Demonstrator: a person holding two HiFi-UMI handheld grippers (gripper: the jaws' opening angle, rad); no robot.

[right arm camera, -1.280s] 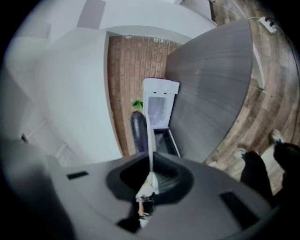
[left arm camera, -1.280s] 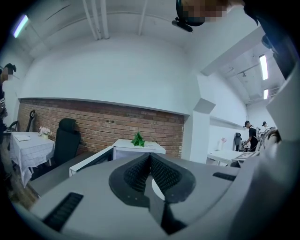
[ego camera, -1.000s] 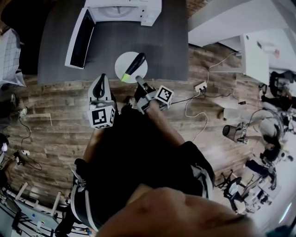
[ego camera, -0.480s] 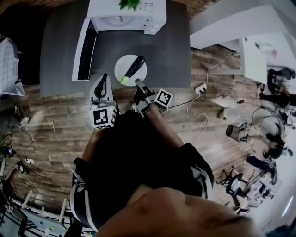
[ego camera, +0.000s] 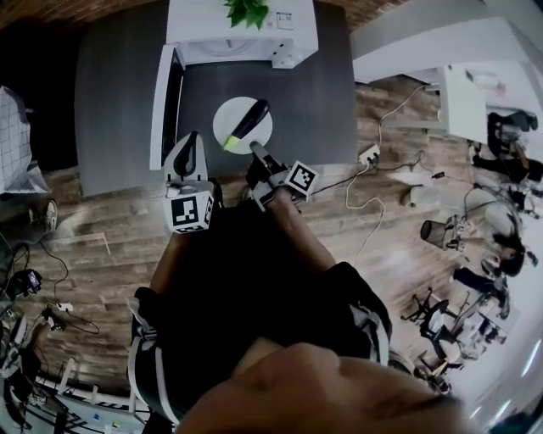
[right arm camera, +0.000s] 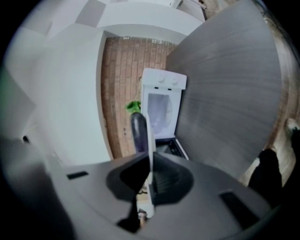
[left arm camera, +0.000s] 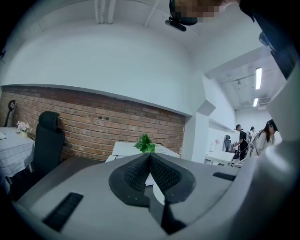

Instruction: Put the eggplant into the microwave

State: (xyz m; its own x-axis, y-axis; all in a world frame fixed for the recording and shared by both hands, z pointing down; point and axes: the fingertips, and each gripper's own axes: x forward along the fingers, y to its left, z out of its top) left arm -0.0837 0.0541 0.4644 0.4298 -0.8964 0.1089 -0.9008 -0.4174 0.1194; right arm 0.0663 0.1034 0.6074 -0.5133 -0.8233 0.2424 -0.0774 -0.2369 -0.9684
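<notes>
Right gripper [ego camera: 257,153]: jaws clamped on the white plate [ego camera: 227,114] at its rim.
Eggplant [ego camera: 249,120]: lies on that plate, just beyond the jaw tips, short of the open microwave [ego camera: 288,25].
Left gripper [ego camera: 188,146]: jaws together, empty.

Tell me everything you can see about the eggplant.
The eggplant is long, slim and dark, nearly black, with smooth skin and a pale green stem end. It lies slantwise on a round white plate, green end toward the person. Only the plate touches it; the right gripper clamps the plate's rim over the grey table, before the open microwave.
</notes>
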